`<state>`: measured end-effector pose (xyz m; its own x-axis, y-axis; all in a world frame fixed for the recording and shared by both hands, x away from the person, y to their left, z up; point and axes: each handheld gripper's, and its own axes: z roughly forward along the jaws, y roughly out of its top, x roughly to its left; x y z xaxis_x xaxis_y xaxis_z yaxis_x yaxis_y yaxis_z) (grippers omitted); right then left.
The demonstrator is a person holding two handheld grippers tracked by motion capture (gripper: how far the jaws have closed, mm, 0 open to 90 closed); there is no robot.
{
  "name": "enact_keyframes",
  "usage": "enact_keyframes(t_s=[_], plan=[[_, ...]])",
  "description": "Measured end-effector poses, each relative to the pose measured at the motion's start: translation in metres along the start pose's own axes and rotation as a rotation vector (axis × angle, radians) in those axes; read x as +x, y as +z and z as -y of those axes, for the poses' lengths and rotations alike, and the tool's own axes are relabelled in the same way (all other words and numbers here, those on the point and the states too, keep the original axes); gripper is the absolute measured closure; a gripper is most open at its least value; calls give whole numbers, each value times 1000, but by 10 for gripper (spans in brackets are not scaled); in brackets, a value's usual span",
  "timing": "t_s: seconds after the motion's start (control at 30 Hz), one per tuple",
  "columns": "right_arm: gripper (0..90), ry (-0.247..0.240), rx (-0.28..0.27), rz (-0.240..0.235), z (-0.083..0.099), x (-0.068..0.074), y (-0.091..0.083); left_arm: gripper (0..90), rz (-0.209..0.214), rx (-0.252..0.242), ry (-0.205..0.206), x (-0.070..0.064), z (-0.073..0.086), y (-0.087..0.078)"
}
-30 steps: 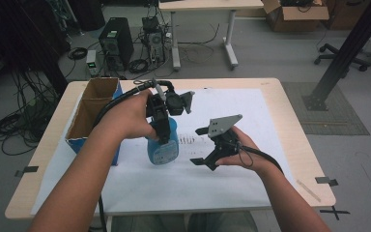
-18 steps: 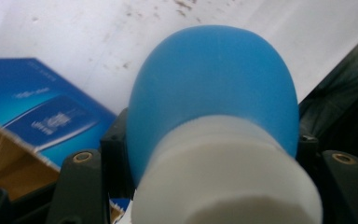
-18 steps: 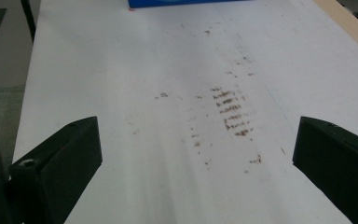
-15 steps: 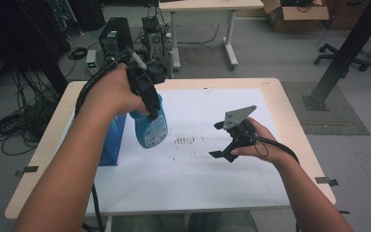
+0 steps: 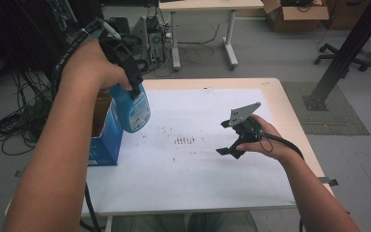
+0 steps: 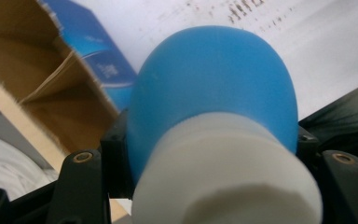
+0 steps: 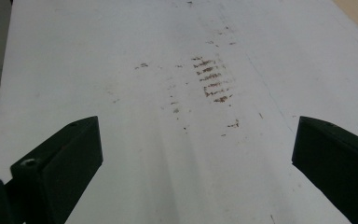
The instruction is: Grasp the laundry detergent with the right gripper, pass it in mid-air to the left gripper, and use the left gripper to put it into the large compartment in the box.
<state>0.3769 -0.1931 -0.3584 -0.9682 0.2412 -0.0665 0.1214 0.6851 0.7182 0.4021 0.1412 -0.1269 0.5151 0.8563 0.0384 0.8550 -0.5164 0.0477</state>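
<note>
The left gripper (image 5: 125, 67) pinches a blue bottle (image 5: 131, 108) above the box (image 5: 101, 145); its label is unreadable. The right gripper (image 5: 232, 140) hovers spread wide over brown marks (image 5: 184, 140) on the white sheet (image 5: 198, 179).

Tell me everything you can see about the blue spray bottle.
The blue spray bottle looks like smooth plastic, with a pale label on its side and a white collar at the neck. The left claw is shut on its neck and holds it in the air, tilted, above the table's left part beside the open cardboard box. Its nozzle is hidden.
</note>
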Motion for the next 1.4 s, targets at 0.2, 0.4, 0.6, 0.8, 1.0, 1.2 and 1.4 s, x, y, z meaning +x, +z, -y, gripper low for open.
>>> enact_keyframes(t_s=[0.2,0.4,0.6,0.8,1.0,1.2,1.4], plan=[[18,7,30,-4,0,-5,-3,382,-11,-4,-125,23,8,-17],[18,21,59,-10,-1,-10,-8,382,-31,13,-240,46,16,-29],[19,28,78,-13,-2,-13,-10,383,-50,17,-348,67,27,-37],[20,31,84,-17,-1,-16,-10,382,-43,9,-429,86,38,-39],[21,36,89,-21,1,-18,-9,382,-56,11,-478,95,43,-36],[21,38,101,-24,1,-19,-10,382,-43,0,-495,103,46,-31],[22,40,111,-26,1,-20,-12,382,-41,7,-494,107,47,-21]])
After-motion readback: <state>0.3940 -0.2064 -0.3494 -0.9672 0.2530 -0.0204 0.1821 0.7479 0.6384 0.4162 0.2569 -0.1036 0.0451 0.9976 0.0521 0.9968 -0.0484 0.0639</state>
